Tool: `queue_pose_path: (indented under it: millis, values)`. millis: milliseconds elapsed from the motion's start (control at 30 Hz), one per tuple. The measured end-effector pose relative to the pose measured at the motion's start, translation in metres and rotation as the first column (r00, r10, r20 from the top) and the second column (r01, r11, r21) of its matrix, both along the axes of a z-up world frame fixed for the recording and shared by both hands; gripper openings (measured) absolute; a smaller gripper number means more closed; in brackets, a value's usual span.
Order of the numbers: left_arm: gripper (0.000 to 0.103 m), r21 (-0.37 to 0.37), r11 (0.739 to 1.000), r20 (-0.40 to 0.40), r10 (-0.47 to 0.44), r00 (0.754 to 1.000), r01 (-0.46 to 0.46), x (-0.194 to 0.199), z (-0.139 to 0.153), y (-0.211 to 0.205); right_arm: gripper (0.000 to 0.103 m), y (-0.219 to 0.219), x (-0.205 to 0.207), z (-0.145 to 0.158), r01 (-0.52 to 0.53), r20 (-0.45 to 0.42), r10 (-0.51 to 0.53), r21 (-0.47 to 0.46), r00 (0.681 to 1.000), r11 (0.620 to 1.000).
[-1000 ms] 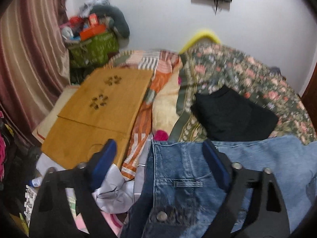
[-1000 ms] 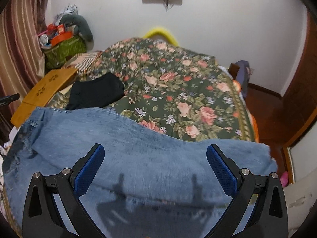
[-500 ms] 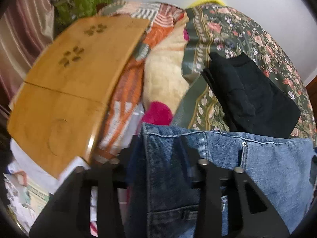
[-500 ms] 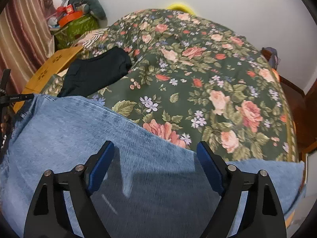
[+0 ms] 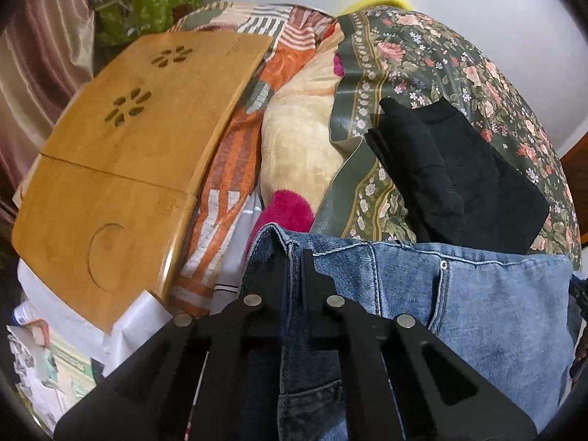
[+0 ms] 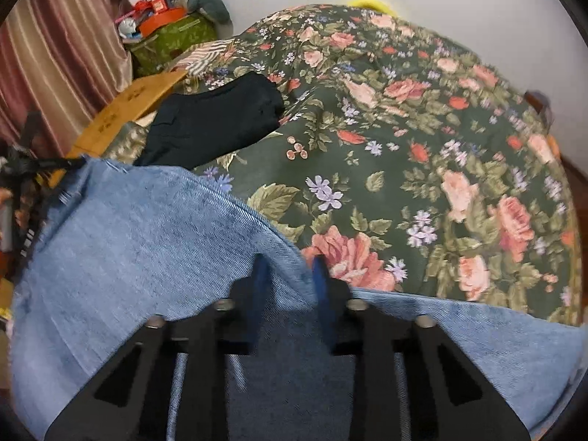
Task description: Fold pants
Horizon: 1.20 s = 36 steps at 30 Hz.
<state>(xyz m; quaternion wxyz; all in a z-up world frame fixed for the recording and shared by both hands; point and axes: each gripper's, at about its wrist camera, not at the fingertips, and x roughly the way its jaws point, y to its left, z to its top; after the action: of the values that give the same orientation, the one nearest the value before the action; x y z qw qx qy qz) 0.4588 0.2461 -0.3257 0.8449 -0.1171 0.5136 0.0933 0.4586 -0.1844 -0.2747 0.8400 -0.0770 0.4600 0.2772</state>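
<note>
The blue jeans (image 5: 459, 305) lie along the near edge of the floral bedspread (image 5: 459, 66). My left gripper (image 5: 292, 257) is shut on the waistband corner of the jeans, denim pinched between its fingers. In the right wrist view the jeans (image 6: 147, 242) spread across the foreground. My right gripper (image 6: 288, 275) is shut on the far edge of the leg fabric, a fold bunched between its blue pads (image 6: 261, 283). The bedspread (image 6: 422, 128) fills the view beyond.
A folded black garment (image 5: 452, 172) lies on the bedspread just beyond the jeans, also in the right wrist view (image 6: 213, 121). A wooden lap table (image 5: 125, 154) sits to the left on striped bedding. A green bag (image 6: 172, 40) stands by the curtain.
Both grippers went from wide open above the jeans to shut on them: the left on the waistband corner, the right on the leg's far edge. Both moved down and forward.
</note>
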Motion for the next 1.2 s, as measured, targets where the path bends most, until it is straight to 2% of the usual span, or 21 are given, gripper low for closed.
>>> queue_pose_path:
  millis: [133, 333, 533, 733, 1033, 1200]
  values:
    - [0.004, 0.041, 0.999, 0.038, -0.005, 0.999, 0.004, -0.006, 0.018, -0.005, 0.01, -0.001, -0.007, 0.006, 0.019, 0.047, -0.017, -0.035, 0.999, 0.999]
    - [0.004, 0.099, 0.995, 0.107, -0.037, 0.994, 0.026, -0.026, 0.056, -0.018, 0.007, -0.01, -0.024, 0.037, 0.064, 0.116, -0.063, -0.001, 0.991, 0.998]
    - [0.004, 0.148, 0.988, 0.18, -0.063, 0.982, 0.036, -0.067, 0.1, -0.03, 0.007, -0.015, -0.063, 0.074, 0.071, 0.179, -0.073, 0.019, 0.981, 0.997]
    - [0.004, 0.189, 0.981, 0.222, -0.085, 0.971, 0.043, -0.118, 0.128, -0.04, 0.007, -0.021, -0.114, 0.094, 0.076, 0.188, -0.082, 0.038, 0.979, 0.996]
    - [0.004, 0.264, 0.964, 0.229, -0.104, 0.968, 0.041, -0.196, 0.137, -0.051, 0.007, -0.028, -0.182, 0.1, 0.083, 0.17, -0.092, 0.056, 0.981, 0.995]
    - [0.004, 0.237, 0.971, 0.217, -0.085, 0.972, 0.031, -0.235, 0.125, -0.048, 0.007, -0.032, -0.21, 0.086, 0.094, 0.143, -0.102, 0.062, 0.984, 0.994]
